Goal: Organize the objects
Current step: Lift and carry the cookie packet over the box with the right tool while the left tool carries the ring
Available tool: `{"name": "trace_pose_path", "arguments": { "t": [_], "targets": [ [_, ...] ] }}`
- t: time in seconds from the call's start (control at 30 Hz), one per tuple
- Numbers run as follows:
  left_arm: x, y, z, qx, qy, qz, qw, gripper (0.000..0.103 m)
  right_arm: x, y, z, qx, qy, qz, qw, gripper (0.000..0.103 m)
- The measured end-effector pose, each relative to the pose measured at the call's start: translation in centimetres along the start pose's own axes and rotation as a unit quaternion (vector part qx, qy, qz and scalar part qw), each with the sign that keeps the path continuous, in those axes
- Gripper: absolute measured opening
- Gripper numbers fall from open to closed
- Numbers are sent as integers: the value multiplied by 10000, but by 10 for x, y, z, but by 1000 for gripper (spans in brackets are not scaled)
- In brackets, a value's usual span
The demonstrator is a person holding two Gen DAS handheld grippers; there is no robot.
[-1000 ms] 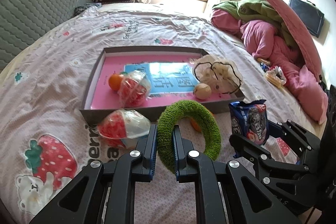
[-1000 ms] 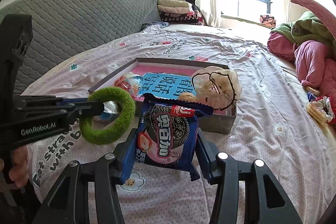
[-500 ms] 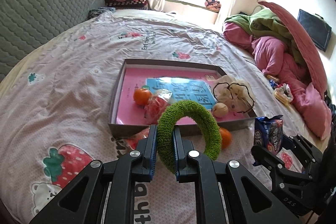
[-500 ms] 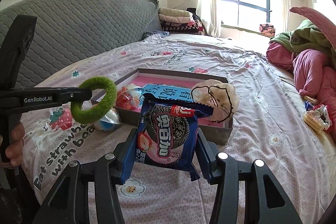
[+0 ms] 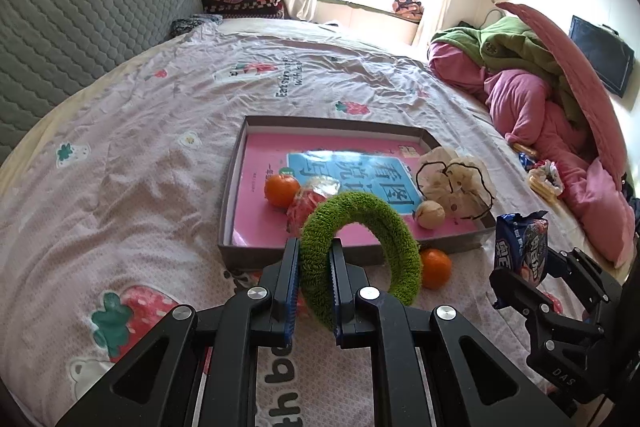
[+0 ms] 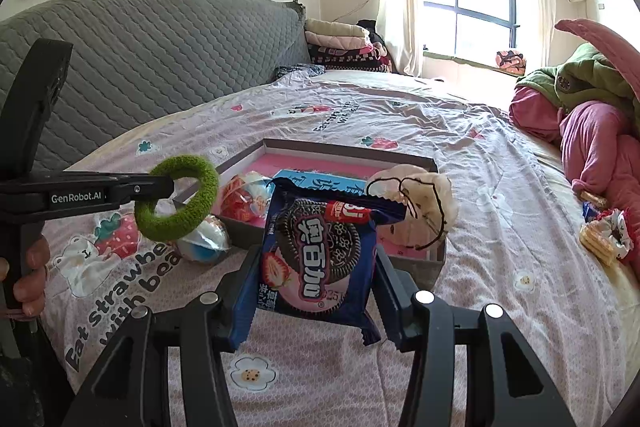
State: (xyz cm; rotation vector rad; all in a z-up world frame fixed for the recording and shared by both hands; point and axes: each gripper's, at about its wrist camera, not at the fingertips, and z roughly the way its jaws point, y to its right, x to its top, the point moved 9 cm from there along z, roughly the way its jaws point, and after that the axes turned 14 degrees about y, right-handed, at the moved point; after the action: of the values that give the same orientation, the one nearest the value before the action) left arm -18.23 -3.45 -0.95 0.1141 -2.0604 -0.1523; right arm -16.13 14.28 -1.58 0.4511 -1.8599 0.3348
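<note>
A fuzzy green ring (image 5: 384, 227) hangs in the air, pinched at its left side by my left gripper (image 5: 316, 247), which is shut on it. In the right wrist view the green ring (image 6: 188, 163) and the left gripper (image 6: 170, 187) hover left of the grey box (image 6: 424, 267). My right gripper (image 6: 316, 259) is shut on a blue cookie packet (image 6: 320, 247) and holds it upright in front of the box. From the left wrist view, the packet (image 5: 520, 243) and right gripper (image 5: 520, 267) sit at the right. The grey box (image 5: 232, 203) holds a pink book, an orange (image 5: 281, 190), a red wrapped snack (image 5: 308, 207) and a cream scrunchie (image 5: 456, 183).
A second orange (image 5: 436, 267) lies on the bedsheet just outside the box's near wall. A plastic-wrapped ball (image 6: 204, 243) lies by the box's left corner. Pink and green bedding (image 5: 540, 99) is piled at the right, with snacks (image 6: 600, 243) beside it. A person's hand (image 6: 28, 279) grips the left handle.
My left gripper has drawn back and risen a little with the green ring, so the box looks farther off. The right gripper and its cookie packet have stayed put.
</note>
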Motion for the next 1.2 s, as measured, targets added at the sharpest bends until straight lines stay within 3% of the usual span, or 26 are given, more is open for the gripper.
{"name": "trace_pose_path", "arguments": {
  "t": [1.2],
  "targets": [
    [43,-30,37,146,142,174,9996,13,44,21,39,-220,207,-152,9994,52]
  ]
}}
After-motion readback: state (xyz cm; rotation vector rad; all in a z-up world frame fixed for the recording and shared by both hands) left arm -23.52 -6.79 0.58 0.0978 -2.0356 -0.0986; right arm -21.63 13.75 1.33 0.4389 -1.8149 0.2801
